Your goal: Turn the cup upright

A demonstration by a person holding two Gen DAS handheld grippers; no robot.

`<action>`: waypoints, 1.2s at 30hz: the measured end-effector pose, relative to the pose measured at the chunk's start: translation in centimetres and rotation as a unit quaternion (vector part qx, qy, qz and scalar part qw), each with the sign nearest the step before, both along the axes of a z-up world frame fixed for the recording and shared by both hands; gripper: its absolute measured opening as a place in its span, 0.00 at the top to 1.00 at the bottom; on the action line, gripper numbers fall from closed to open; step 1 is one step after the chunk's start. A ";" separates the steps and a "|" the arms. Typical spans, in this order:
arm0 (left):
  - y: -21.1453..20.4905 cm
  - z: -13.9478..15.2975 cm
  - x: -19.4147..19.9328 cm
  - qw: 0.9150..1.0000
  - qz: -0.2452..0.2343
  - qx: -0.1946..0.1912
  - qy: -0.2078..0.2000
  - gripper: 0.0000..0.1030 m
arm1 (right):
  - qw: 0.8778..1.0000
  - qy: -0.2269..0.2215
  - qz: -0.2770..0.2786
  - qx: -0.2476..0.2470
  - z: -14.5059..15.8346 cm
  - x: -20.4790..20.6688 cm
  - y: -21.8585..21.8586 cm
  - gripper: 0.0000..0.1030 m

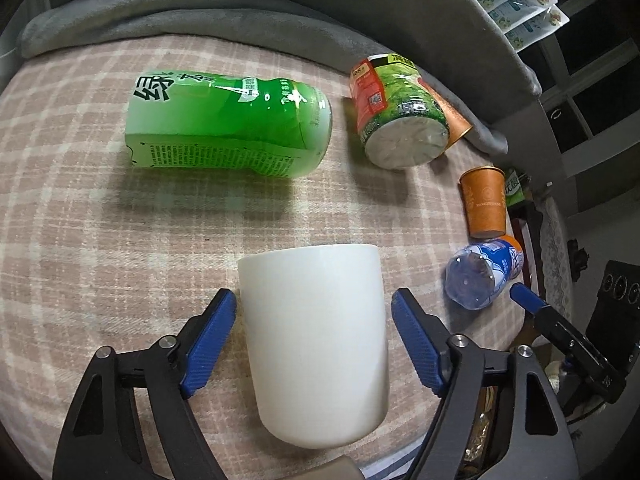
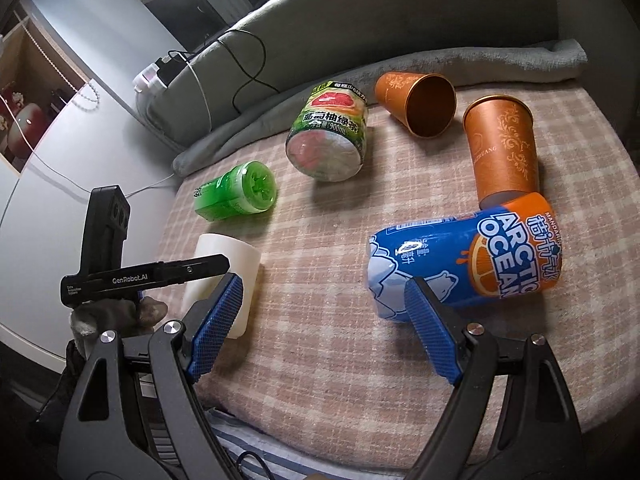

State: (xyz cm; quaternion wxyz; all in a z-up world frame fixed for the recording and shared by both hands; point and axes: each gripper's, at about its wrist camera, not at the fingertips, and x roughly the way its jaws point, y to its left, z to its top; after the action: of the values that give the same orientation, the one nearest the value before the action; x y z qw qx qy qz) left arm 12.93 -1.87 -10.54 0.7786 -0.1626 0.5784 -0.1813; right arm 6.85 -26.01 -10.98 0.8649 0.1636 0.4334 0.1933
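White cup [image 1: 316,340] lies on its side on the plaid blanket [image 1: 80,220], near the front edge, between the left gripper [image 1: 314,340] fingers. Fingers spread wide, small gaps both sides, not touching the cup that I can see. In the right wrist view the cup [image 2: 224,276] sits near the blanket's left edge. Right gripper [image 2: 324,320] is wide open, holding nothing, over bare blanket at the front. Blue Arctic Ocean bottle [image 2: 468,256] lies just beyond its right finger. Green bottle [image 1: 228,124] on its side past the cup, open patch between them. Grapefruit tea bottle [image 1: 400,116] and tipped orange cup [image 2: 416,102] lie near the back grey roll [image 1: 180,16]; standing orange cup [image 2: 504,148] touches the blue bottle.
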 end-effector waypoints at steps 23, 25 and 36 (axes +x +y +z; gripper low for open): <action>-2.3 3.3 -2.7 0.993 -0.014 0.050 -0.106 0.29 | 1.000 0.002 -0.006 -0.004 -0.1 0.0 0.0 0.17; -2.9 3.7 -3.3 0.991 -0.017 0.056 -0.123 0.29 | 1.000 0.002 -0.006 -0.004 0.0 0.1 0.0 0.17; -5.1 4.9 -6.0 0.980 -0.025 0.074 -0.184 0.29 | 1.000 -0.012 -0.018 -0.013 0.2 -0.6 -0.2 0.17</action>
State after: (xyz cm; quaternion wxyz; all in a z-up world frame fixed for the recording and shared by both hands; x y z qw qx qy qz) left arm 6.88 -7.00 -5.62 0.8768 -0.0542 0.4409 -0.1841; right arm 6.28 -26.26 -10.77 0.8754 0.1581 0.4225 0.1738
